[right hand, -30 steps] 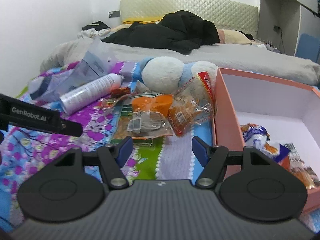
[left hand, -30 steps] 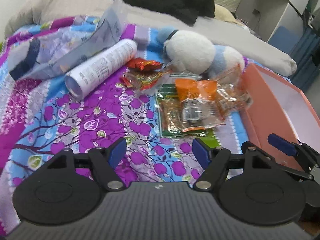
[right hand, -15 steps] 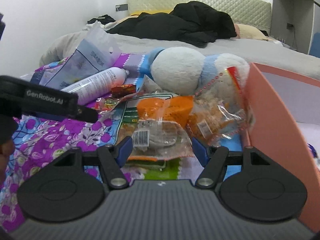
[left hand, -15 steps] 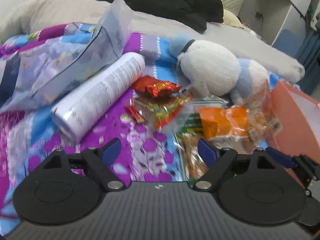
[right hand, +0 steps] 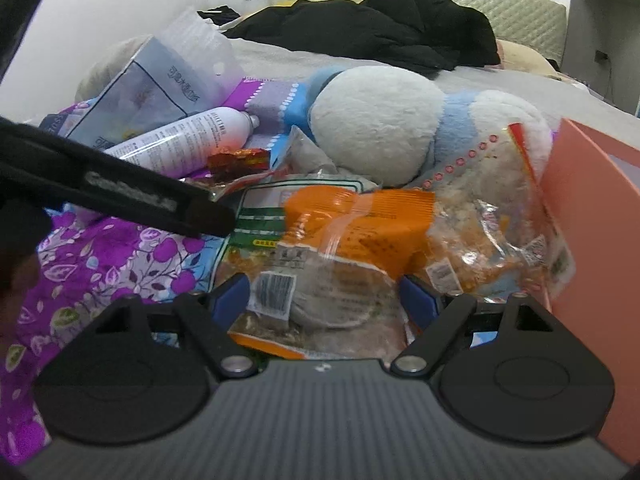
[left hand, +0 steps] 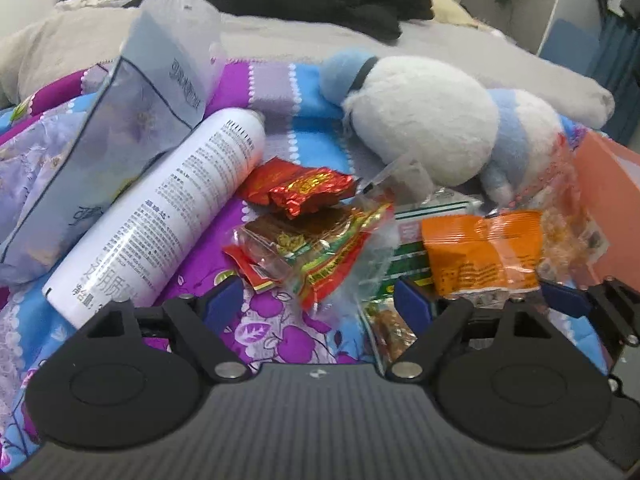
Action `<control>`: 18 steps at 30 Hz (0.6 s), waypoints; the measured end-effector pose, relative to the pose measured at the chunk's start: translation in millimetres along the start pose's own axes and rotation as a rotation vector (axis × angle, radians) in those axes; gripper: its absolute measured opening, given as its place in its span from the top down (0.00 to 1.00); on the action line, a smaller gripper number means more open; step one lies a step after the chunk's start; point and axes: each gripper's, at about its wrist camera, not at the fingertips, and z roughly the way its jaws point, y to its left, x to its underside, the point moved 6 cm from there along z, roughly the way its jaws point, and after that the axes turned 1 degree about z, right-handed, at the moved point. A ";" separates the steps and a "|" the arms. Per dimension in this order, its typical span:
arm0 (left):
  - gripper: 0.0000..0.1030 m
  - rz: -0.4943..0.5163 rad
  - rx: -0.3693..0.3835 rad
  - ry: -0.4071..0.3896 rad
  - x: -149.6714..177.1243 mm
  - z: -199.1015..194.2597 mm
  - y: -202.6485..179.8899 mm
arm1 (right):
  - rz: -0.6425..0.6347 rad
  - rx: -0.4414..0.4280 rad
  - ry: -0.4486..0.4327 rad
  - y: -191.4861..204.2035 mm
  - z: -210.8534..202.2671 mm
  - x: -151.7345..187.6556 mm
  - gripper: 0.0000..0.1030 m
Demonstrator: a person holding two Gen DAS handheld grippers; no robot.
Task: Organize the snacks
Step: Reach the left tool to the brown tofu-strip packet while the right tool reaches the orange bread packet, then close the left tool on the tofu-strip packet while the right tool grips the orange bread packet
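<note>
Purple floral bedspread (left hand: pixel 120 276), grey duvet (right hand: pixel 520 88), left gripper (left hand: pixel 318 302) closing empty, right gripper (right hand: pixel 324 294) opening

Snack pile's all in mid-frame on the floral blanket. A crinkly red foil packet (left hand: pixel 298 188) lies flat, upper centre in the left view. Just below it there's a clear red-and-green wrapper (left hand: pixel 316 250). The orange-and-clear bag (right hand: pixel 352 240) sits centre on a green-striped packet (right hand: pixel 256 224). A clear bag of crumbly orange snacks (right hand: pixel 492 220) leans against the salmon box (right hand: pixel 588 216) at right.
</note>
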 end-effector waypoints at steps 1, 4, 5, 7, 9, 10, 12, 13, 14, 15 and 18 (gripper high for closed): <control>0.26 -0.007 0.003 0.001 0.0 2.9 0.7 | -0.002 0.000 -0.002 0.7 1.1 -0.1 0.16; 0.44 -0.026 -0.008 0.000 -0.2 6.5 3.9 | -0.002 -0.006 -0.005 4.0 5.9 -1.8 0.17; 0.47 -0.031 -0.009 -0.007 -0.7 6.1 5.2 | -0.001 -0.007 -0.006 4.8 6.0 -2.4 0.17; 0.66 -0.044 0.006 -0.025 -2.0 1.8 7.4 | 0.004 -0.010 -0.006 5.4 4.5 -3.2 0.23; 0.75 -0.066 0.017 -0.025 -2.7 -1.7 10.0 | 0.010 -0.009 -0.007 4.9 1.8 -2.7 0.24; 0.77 -0.068 0.016 -0.028 -3.0 -3.3 10.5 | 0.009 -0.005 -0.008 4.9 1.3 -2.7 0.25; 0.80 -0.077 0.019 -0.035 -2.7 -9.1 11.5 | 0.011 -0.001 -0.014 4.9 -2.6 -2.6 0.25; 0.81 -0.084 0.023 -0.038 -2.3 -12.3 11.6 | 0.016 -0.002 -0.015 4.5 -5.5 -2.1 0.25; 0.81 -0.090 0.029 -0.040 -1.5 -15.6 11.1 | 0.018 -0.002 -0.015 4.0 -7.5 -1.9 0.26; 0.82 -0.095 0.032 -0.041 -0.3 -19.4 10.3 | 0.016 -0.001 -0.015 3.9 -10.4 -1.1 0.26; 0.82 -0.107 0.038 -0.044 4.1 -31.9 7.3 | 0.012 -0.002 -0.009 4.5 -17.3 0.7 0.27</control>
